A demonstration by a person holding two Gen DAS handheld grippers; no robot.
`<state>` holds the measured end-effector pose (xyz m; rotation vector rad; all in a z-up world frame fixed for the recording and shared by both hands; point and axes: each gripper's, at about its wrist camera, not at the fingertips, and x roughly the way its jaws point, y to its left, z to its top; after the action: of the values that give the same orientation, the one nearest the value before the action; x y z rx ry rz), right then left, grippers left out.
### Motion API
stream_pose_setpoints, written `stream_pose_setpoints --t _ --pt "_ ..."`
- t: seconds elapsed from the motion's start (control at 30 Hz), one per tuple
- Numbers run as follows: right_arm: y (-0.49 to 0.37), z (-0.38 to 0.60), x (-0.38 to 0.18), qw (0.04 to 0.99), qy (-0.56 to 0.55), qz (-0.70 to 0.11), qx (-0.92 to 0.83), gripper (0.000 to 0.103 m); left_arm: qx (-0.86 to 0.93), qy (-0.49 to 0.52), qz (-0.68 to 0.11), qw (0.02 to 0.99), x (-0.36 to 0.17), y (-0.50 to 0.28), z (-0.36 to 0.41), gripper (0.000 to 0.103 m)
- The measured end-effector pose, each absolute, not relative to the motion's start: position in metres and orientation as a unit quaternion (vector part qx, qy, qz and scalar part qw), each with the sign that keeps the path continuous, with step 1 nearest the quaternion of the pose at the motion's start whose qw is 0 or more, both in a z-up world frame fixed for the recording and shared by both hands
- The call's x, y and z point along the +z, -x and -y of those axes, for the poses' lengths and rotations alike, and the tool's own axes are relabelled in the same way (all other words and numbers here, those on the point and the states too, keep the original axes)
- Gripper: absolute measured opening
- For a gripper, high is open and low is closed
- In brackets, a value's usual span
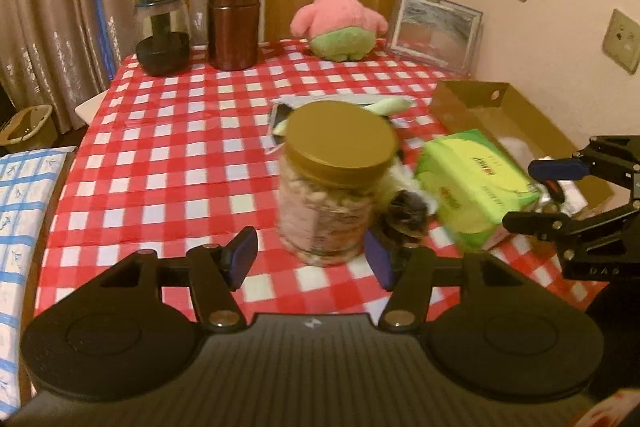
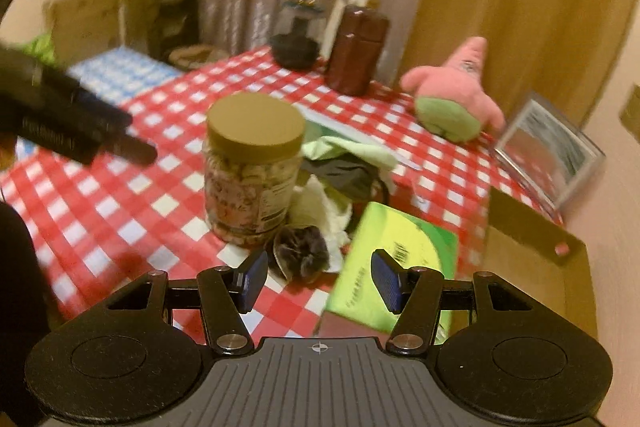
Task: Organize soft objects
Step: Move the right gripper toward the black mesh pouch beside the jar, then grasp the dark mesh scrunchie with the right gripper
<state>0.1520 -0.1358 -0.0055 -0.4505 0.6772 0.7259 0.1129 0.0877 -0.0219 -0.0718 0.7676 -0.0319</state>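
1. Left hand-held gripper (image 1: 310, 255): jaws roughly half spread, nothing clamped. Blue pads flank the base of the snack jar (image 1: 334, 183) with visible gaps either side; no contact seen.
2. Right hand-held gripper (image 2: 320, 277): jaws about half spread, empty. Right pad overlaps the green tissue pack (image 2: 394, 263) in view; contact cannot be told through blur. Dark fuzzy scrunchie (image 2: 300, 251) just ahead of the left pad.
3. Soft things heaped mid-table on the red-checked table (image 1: 168, 155): pale green cloth (image 2: 352, 151), black cloth (image 2: 344, 177), white fluffy piece (image 2: 320, 207), all packed between jar and tissue pack. Pink star plush (image 1: 340, 15) upright at the far edge, well apart from the heap.
4. Left view only: cardboard box (image 1: 516, 115) interior with white stuff inside, tissue pack leaning on its near corner; wall sockets; right hand-held gripper seen side-on at the right edge, over the box.
5. Right view only: full heap of cloths beside the jar, mostly hidden behind the jar in the left view; left hand-held gripper as a blurred dark shape at the left.
6. Both views: brown canister (image 1: 233, 23), glass dispenser (image 1: 162, 35), picture frame (image 1: 434, 31) along the back.
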Motion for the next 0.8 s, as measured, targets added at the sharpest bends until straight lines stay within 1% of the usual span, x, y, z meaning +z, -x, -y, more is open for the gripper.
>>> stream_pose_setpoints --t 0.17,0.57,0.8 --pt "-0.163 0.105 -0.035 0.833 0.273 -0.323 0.357 0.058 -0.018 0.032 -0.386 0.922 -0.035 -0.124 -0.11 0.058" --pt "-0.188 0.049 -0.098 0.772 0.423 -0.319 0.35 0.058 -0.053 0.024 -0.408 0.911 -0.062 -0.146 -0.134 0.059" --pt "-0.199 0.041 -0.119 0.749 0.46 -0.325 0.349 0.057 -0.065 0.011 -0.41 0.91 -0.07 -0.157 -0.14 0.06"
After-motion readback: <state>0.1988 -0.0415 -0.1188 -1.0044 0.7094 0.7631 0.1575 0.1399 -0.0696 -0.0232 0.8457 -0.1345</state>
